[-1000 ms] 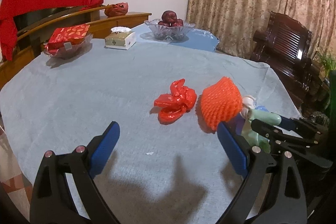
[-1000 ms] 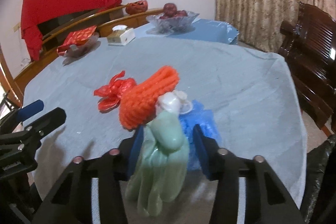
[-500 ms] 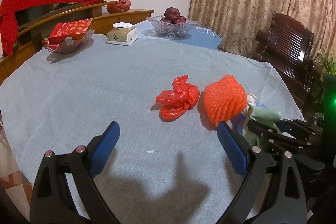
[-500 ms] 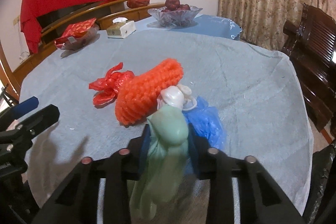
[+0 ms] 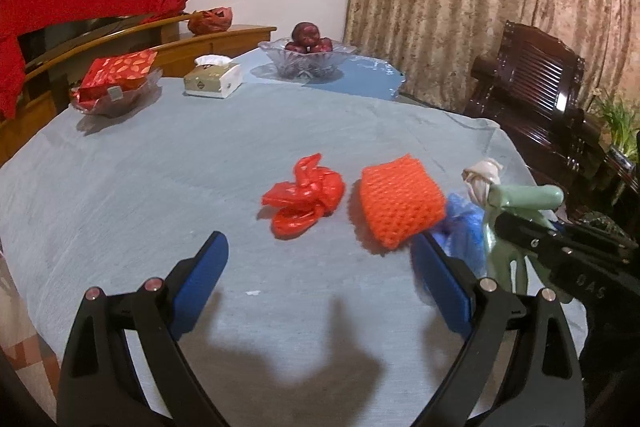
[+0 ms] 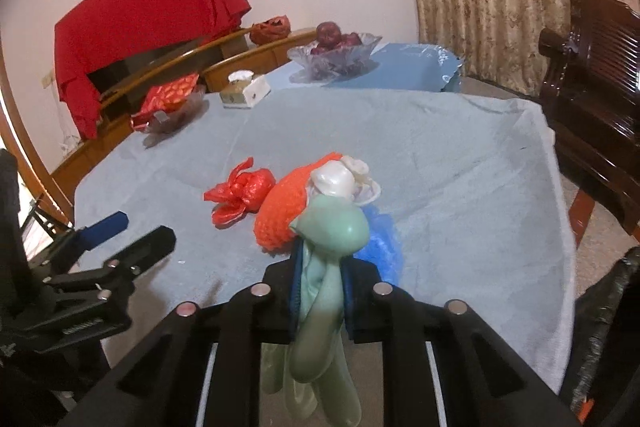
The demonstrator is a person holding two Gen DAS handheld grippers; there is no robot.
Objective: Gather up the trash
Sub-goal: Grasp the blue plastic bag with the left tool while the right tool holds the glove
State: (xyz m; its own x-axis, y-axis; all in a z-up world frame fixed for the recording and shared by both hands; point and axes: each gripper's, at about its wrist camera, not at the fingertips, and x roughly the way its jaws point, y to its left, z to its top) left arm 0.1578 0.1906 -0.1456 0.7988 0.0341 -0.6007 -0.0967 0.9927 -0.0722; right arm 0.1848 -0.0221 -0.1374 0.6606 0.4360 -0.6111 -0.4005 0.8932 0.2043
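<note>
Pale grey-blue cloth (image 5: 160,167) covers the counter. On it lie a glossy red bag (image 5: 304,201), beside it an orange net-patterned foam sleeve (image 5: 400,205), then a blue bag (image 6: 382,241), a white bag (image 6: 334,179) and a pale green glove (image 6: 328,267). Behind hang beige mottled curtains (image 5: 480,7).

Warm, dim indoor light from above casts soft claw shadows on the tablecloth (image 5: 168,163); fisheye edges bend and darken.
</note>
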